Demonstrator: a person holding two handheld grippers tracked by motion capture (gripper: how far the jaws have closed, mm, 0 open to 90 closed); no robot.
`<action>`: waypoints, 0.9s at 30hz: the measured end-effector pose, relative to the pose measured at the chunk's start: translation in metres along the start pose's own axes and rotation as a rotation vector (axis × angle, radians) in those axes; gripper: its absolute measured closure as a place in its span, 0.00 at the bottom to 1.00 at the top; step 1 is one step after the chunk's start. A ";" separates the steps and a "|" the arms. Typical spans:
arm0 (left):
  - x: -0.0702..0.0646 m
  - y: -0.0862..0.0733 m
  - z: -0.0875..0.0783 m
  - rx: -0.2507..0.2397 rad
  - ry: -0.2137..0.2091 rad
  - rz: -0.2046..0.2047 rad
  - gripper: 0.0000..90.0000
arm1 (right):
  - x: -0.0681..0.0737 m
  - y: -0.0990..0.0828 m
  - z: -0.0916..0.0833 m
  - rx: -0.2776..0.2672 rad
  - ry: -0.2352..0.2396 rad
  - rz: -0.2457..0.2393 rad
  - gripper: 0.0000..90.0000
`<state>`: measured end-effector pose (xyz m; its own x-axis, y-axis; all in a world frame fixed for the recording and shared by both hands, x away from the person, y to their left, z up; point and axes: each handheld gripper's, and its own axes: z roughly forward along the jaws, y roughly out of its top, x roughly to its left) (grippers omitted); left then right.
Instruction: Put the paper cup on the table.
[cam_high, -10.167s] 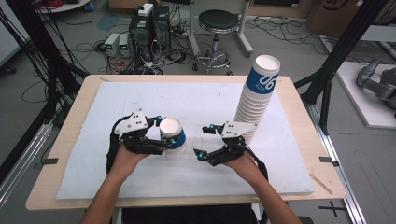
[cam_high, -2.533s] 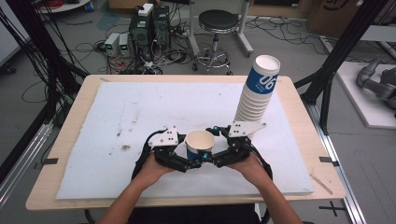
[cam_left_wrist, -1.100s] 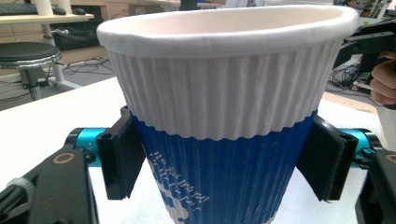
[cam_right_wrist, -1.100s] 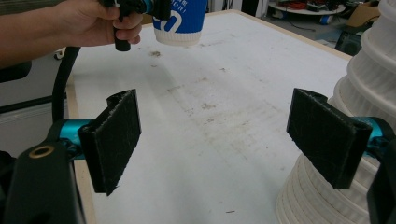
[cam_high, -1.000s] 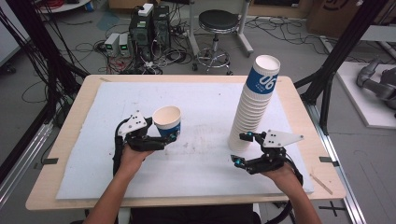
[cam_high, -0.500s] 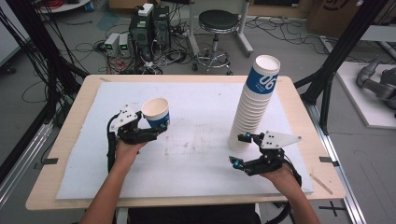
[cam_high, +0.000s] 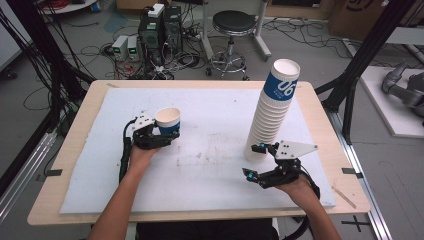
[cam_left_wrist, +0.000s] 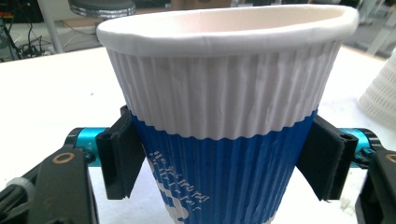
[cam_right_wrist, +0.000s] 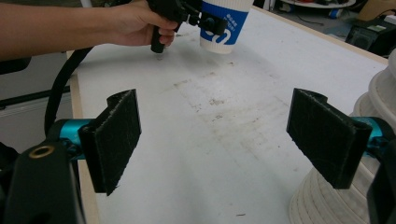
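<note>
We see the left gripper (cam_high: 161, 136) closed on a ribbed paper cup with a white top and a blue lower half (cam_high: 168, 122); in the left gripper view its two black pads (cam_left_wrist: 122, 156) press on the blue part of the cup from both sides. The cup stands upright, open side up, over the left part of the white foam sheet (cam_high: 215, 115) that covers the wooden table (cam_high: 320, 107). We cannot tell if its bottom touches the sheet. The right gripper (cam_high: 256, 160) rests low at the right side of the sheet with its jaws wide apart and nothing between them. Just beside this gripper stands a tall leaning stack of white ribbed paper cups (cam_high: 270, 117), and its top cup has a blue band. The held cup and the stack are well apart.
</note>
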<state>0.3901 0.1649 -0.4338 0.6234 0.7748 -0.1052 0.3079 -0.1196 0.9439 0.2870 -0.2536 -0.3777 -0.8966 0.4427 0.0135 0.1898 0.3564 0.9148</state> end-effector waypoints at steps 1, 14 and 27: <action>-0.001 -0.001 0.001 0.012 0.001 0.007 0.28 | 0.000 0.000 0.000 0.000 0.000 -0.002 0.20; -0.004 -0.007 0.009 0.124 0.018 0.016 0.27 | 0.001 -0.001 0.001 0.005 -0.001 0.000 0.20; -0.013 -0.012 -0.001 0.212 0.029 0.060 0.26 | 0.002 -0.001 0.000 0.008 -0.008 0.008 0.20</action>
<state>0.3775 0.1570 -0.4434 0.6255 0.7792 -0.0389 0.4172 -0.2919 0.8607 0.2855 -0.2531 -0.3789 -0.8916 0.4525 0.0179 0.2007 0.3595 0.9113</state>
